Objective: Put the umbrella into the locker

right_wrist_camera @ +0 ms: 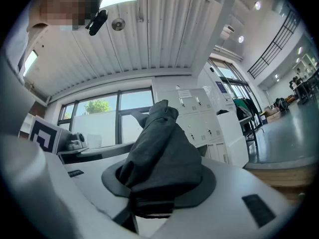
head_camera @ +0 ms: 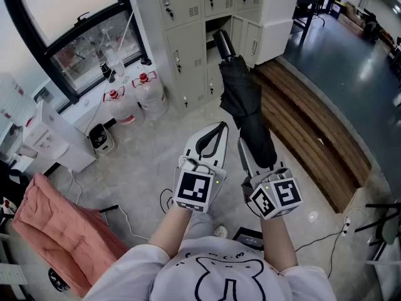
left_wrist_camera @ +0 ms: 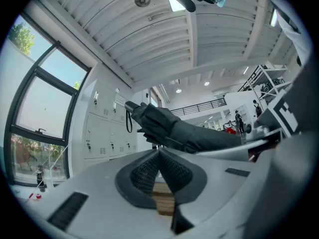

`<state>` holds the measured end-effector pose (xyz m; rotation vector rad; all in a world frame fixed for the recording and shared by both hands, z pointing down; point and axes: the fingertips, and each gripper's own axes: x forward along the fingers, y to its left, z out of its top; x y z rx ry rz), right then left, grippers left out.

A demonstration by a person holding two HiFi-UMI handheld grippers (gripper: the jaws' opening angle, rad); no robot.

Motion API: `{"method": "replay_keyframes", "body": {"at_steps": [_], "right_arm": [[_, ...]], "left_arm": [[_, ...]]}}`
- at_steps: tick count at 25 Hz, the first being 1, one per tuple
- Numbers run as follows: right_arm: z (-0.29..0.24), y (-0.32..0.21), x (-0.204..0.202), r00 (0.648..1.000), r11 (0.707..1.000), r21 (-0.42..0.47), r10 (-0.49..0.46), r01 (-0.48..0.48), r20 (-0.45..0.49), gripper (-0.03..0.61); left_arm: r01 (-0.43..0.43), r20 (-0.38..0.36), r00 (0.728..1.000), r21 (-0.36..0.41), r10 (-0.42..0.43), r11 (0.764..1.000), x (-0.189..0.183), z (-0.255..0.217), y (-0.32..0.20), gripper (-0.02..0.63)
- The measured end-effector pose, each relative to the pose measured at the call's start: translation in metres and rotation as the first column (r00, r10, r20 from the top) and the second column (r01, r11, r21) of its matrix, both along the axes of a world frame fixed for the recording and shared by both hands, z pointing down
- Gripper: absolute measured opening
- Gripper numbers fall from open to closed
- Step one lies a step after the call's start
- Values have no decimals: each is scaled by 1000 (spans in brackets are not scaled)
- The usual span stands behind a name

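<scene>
A folded black umbrella is clamped between the jaws of my right gripper by its lower end. It slants up and away, and its handle with a wrist strap reaches the front of the beige lockers. One locker compartment stands open just behind the handle. In the right gripper view the dark fabric fills the space between the pads of my right gripper. My left gripper hovers beside it on the left, shut and empty. The left gripper view shows my left gripper's pads meeting, with the umbrella passing above.
Two large water bottles stand on the floor left of the lockers. A wooden platform runs along the right. A pink cloth lies at lower left, a white cabinet stands under the window, and cables trail on the floor.
</scene>
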<state>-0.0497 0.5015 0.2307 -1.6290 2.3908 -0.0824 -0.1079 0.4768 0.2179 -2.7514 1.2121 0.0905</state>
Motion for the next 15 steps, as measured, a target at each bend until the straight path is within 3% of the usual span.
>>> {"method": "replay_keyframes", "body": {"at_steps": [5,15], "right_arm": [[6,7,3,999,1000,4,8,-8,-40,187],[19,-27,25,999,997,-69,42,-40,23,187]], "left_arm": [[-5,-13,1000,-9,5,1000,6,3,4,4],[-9,-14,1000,-19,9,1000,10,5,-33,3]]}}
